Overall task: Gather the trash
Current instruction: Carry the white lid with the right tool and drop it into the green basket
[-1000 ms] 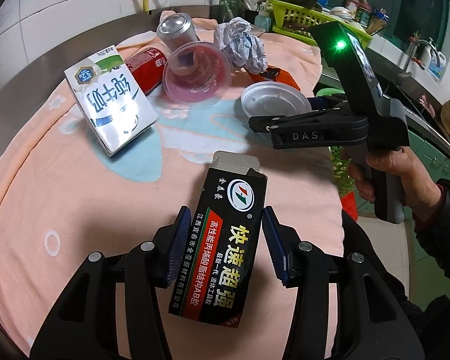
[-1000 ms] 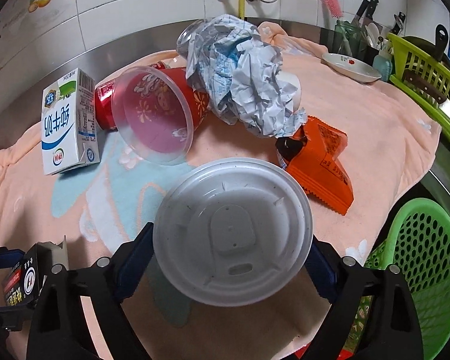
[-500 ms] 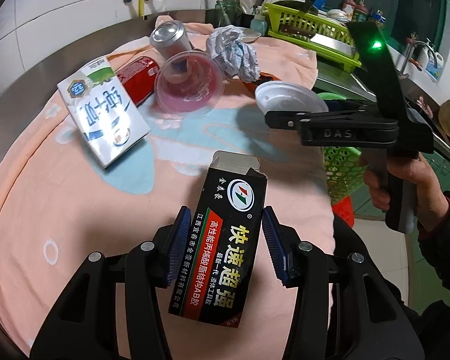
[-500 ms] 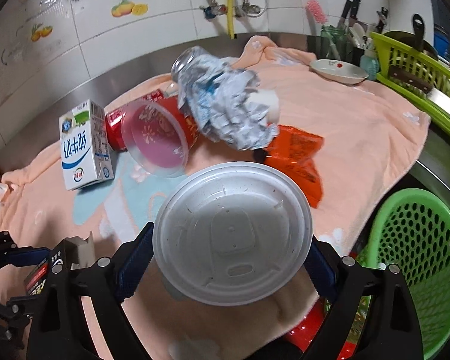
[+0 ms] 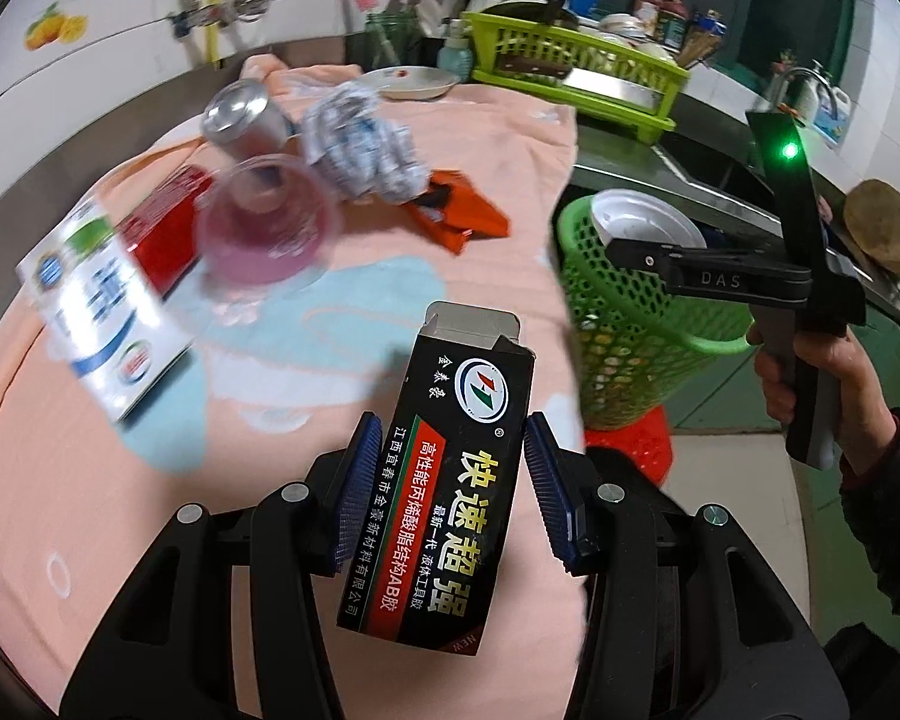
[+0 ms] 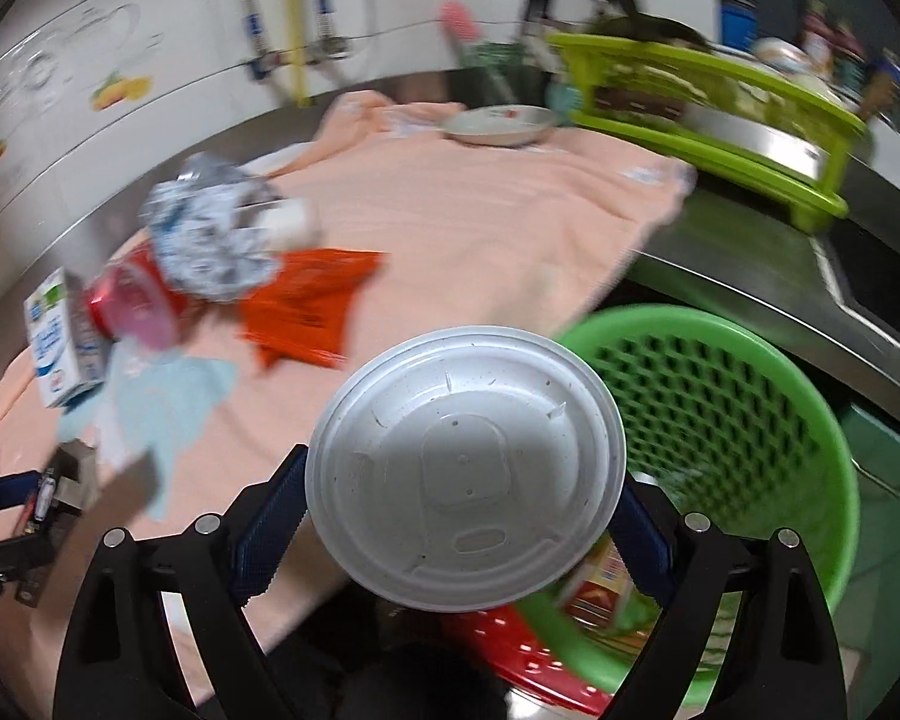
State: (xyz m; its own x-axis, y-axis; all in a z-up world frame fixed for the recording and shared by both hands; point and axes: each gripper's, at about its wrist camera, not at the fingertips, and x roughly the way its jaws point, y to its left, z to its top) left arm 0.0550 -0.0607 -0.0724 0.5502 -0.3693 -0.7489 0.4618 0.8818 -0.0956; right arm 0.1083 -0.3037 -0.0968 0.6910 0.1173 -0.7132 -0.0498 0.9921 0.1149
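Observation:
My left gripper [image 5: 450, 483] is shut on a black glue box [image 5: 450, 480], held above the peach towel [image 5: 60, 480]. My right gripper [image 6: 456, 495] is shut on a white plastic lid [image 6: 465, 465], held at the rim of the green mesh basket [image 6: 726, 396] off the counter's right edge. In the left wrist view the lid [image 5: 648, 225] sits over the basket [image 5: 630, 312]. On the towel lie a milk carton [image 5: 102, 306], a red can [image 5: 168, 234], a clear pink cup [image 5: 264, 228], a silver can [image 5: 243, 117], crumpled paper [image 5: 360, 150] and an orange wrapper [image 5: 462, 216].
A white dish [image 5: 408, 81] sits at the towel's far edge. A lime dish rack [image 5: 576, 69] stands on the steel counter to the right, with a sink [image 5: 720, 168] beyond. A red stool [image 6: 522, 642] stands under the basket. Taps and tiled wall are behind.
My right gripper has carried the lid rightward off the towel to over the green basket. My left gripper with the box has turned right, so the basket has come into its view.

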